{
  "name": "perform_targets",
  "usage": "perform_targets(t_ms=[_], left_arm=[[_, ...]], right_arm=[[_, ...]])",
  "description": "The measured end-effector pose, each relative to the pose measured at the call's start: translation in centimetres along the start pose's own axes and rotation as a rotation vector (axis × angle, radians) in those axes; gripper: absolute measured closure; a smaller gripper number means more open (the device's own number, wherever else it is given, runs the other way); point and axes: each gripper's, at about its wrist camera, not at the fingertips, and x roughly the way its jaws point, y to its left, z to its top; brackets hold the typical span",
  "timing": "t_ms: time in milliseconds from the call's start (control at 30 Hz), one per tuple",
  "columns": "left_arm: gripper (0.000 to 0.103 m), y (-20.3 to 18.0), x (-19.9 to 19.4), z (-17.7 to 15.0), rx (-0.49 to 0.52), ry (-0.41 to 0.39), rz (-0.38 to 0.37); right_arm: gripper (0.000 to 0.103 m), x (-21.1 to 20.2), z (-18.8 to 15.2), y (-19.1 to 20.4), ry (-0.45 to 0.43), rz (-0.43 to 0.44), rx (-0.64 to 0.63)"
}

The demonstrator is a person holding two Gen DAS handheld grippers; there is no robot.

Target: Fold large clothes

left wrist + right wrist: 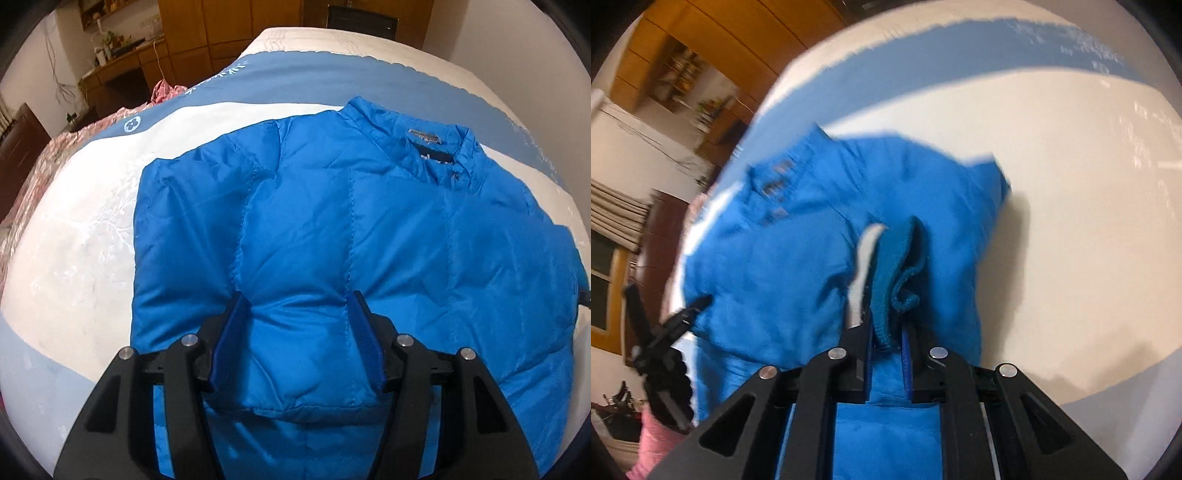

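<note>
A bed point(92, 206) with a white and blue cover fills the room, wooden cupboards point(229, 26) behind it. A blue jacket point(369, 206) lies in the middle of the bed. The left tool point(299, 310) squeezes a puffy fold of the jacket. The right tool point(886, 325), nearly closed, pinches the jacket's knitted cuff point(890, 273).

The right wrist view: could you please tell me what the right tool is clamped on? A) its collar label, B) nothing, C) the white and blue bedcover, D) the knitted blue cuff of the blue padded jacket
D: the right tool is shut on the ribbed knitted blue cuff of the blue padded jacket, which bunches up between its fingers.
</note>
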Motion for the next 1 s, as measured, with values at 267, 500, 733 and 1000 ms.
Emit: perform_targets(t_ms=[267, 500, 733, 1000], left_arm=[[0.047, 0.8, -1.6, 1.5, -0.033, 0.009, -0.041], [0.046, -1.9, -1.7, 6.7, -0.005, -0.051, -0.023], [0.046, -3.3, 3.4, 7.5, -0.002, -0.008, -0.018], [0.044, -3.2, 5.7, 7.2, 0.039, 0.015, -0.032]], right_arm=[[0.080, -3.3, 0.3, 1.3, -0.100, -0.102, -0.019], [0.080, -1.7, 4.0, 8.5, -0.167, -0.024, -0.125], [0.080, 6.0, 5.2, 11.8, -0.123, -0.063, -0.142], [0.087, 9.2, 4.7, 10.6, -0.098, -0.067, -0.156]])
